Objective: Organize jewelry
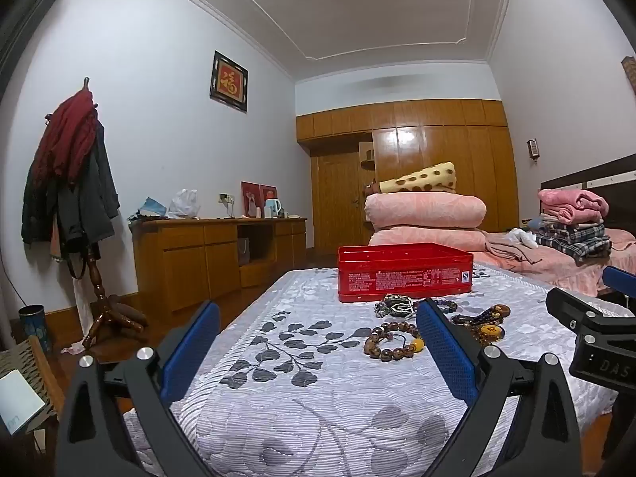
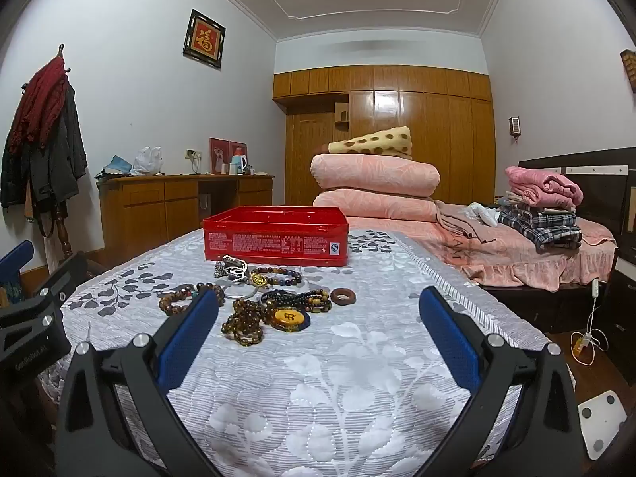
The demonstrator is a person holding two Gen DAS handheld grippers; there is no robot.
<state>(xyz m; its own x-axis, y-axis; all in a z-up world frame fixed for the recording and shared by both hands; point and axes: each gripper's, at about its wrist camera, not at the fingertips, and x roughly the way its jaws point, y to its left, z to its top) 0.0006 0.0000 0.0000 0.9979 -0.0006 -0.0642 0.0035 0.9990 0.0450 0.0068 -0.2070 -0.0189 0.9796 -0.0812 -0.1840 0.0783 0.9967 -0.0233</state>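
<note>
**Here, at the outset: jewelry loose on the bedspread, tin waiting**

Nearest, left gripper (image 1: 318, 342) and right gripper (image 2: 320, 330), both held low over the grey leaf-patterned bedspread (image 2: 338, 397), jaws spread wide, nothing between the blue pads. Just beyond, a scattered jewelry pile: brown bead bracelet (image 1: 391, 342), dark beaded strands with a yellow pendant (image 2: 288, 315), a wooden ring (image 2: 343, 296), silver pieces and a bangle (image 2: 234, 272), a multicoloured bead strand (image 2: 280, 272). Directly behind the pile, just beside it, an open red tin (image 2: 275, 234), lid absent; interior hidden by the low angle, so contents not determinable. Farther off, folded pink quilts (image 2: 375, 183) and a wooden wardrobe (image 2: 417, 135).

Progress, judged from the layout: essentially unstarted, every visible piece on the cloth, none gripped; transfer into the tin presumably all remaining.

Between views: pile centred and legible only from the right wrist, pendant and wooden ring included; from the left wrist, partly masked by a blue pad, pushed rightward. Floor scale (image 2: 600, 423) seen from the right only.
</note>
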